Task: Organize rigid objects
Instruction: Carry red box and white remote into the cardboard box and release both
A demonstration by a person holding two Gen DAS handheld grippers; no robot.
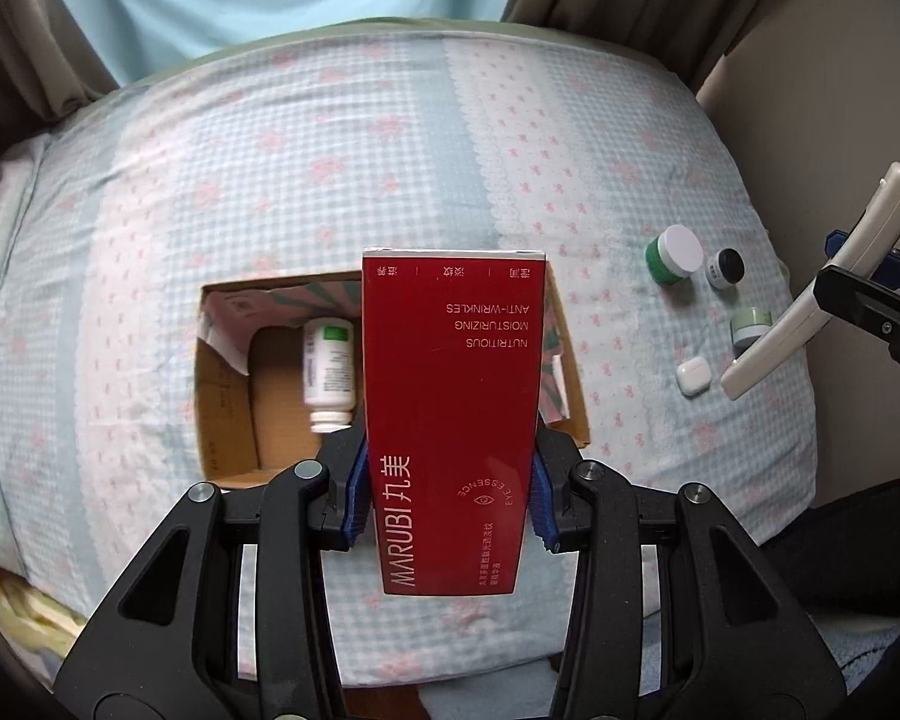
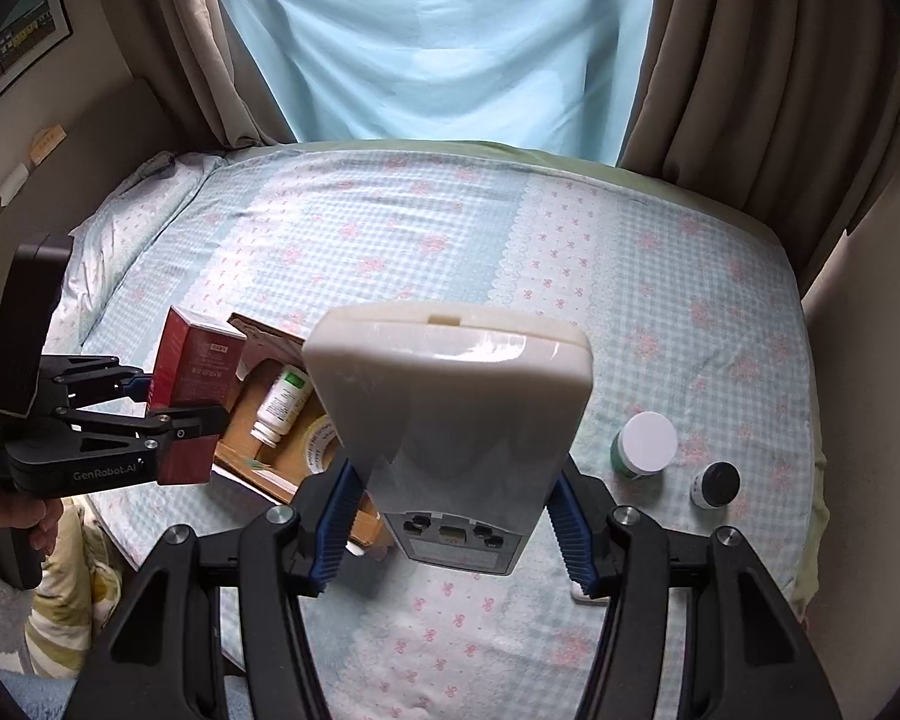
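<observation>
My left gripper (image 1: 447, 495) is shut on a tall red carton (image 1: 453, 414) and holds it above the open cardboard box (image 1: 225, 408) on the bed. A white pill bottle (image 1: 328, 369) lies inside the box. My right gripper (image 2: 453, 531) is shut on a white remote control (image 2: 450, 396), held above the bed to the right of the box (image 2: 270, 474). In the right wrist view the left gripper (image 2: 168, 414) with the red carton (image 2: 192, 384) hangs at the box's left side; the pill bottle (image 2: 282, 402) and a tape roll (image 2: 321, 441) lie inside.
On the checked bedsheet right of the box sit a green jar with white lid (image 1: 673, 255), a small black-capped jar (image 1: 725, 269), a pale green jar (image 1: 750, 327) and a white earbud case (image 1: 693, 375). Curtains (image 2: 438, 36) hang behind the bed. A wall (image 2: 858, 312) runs along the right.
</observation>
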